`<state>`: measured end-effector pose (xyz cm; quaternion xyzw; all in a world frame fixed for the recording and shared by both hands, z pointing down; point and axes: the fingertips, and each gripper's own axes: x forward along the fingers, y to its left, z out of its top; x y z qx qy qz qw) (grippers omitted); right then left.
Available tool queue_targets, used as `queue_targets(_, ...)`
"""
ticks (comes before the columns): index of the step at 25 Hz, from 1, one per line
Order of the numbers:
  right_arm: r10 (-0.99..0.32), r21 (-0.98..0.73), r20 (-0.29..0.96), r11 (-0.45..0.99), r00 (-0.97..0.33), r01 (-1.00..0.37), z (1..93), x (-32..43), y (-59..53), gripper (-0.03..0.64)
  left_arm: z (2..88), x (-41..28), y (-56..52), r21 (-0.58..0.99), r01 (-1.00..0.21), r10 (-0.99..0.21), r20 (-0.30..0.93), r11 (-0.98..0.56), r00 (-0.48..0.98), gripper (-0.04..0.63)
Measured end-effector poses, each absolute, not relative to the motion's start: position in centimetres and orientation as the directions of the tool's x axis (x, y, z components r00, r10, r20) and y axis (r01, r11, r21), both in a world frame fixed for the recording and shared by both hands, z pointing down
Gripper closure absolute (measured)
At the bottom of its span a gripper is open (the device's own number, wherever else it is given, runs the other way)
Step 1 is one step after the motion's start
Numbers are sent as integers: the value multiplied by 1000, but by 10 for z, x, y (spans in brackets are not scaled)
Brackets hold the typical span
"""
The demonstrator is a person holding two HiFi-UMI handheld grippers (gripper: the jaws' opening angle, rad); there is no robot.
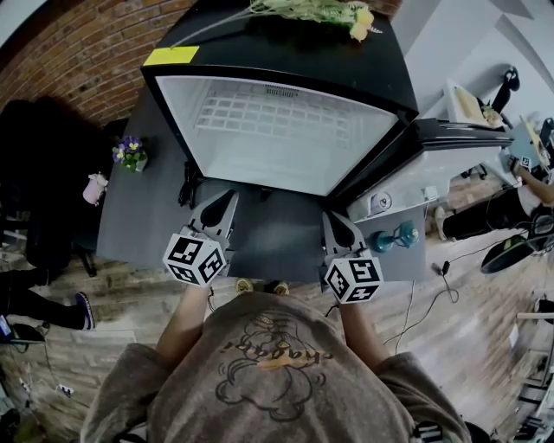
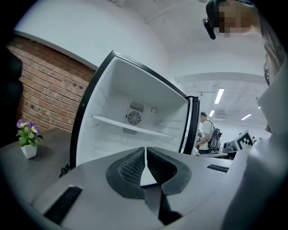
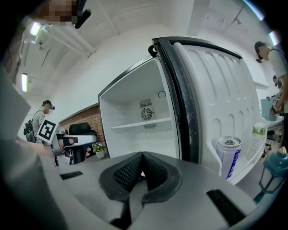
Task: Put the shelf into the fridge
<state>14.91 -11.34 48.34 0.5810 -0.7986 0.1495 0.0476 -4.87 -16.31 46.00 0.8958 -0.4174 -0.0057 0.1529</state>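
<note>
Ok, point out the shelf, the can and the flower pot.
shelf (image 3: 141, 123), right gripper view, front edge.
can (image 3: 228, 159), right gripper view, its side.
flower pot (image 2: 28, 151), left gripper view, pot body.

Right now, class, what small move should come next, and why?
Probably swing the right tool over to the open door and start pushing it shut. The shelf already sits across the fridge, and both the right and left tool are shut and empty.

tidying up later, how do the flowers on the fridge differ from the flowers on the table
The fridge flowers lie flat, loose, on the fridge; the table flowers stand upright in a white pot. The fridge flowers look pale yellow and green; the table flowers purple. Both are small bunches.
</note>
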Motion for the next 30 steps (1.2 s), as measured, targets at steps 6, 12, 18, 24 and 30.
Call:
queue_targets(6,-917,-165,248,279,-313,-946,481,147,-114,618,457,-49,-162,267,-754,-757,116,-600,643,557)
queue_targets(12,-920,-172,250,265,-302,-949,479,149,-115,618,454,-49,-160,244,-763,-761,121,-599,637,558)
queue_targets(18,-922,-175,248,260,-298,-950,477,148,-115,618,454,-50,-159,268,-764,-767,117,-587,631,558)
queue_targets(24,-923,-168,247,260,-296,-951,475,147,-116,618,453,-53,-162,279,-769,-775,117,-575,621,558)
queue_targets(30,-924,-173,244,256,-293,-951,474,149,-118,618,454,-54,-164,286,-773,-780,117,-567,615,558)
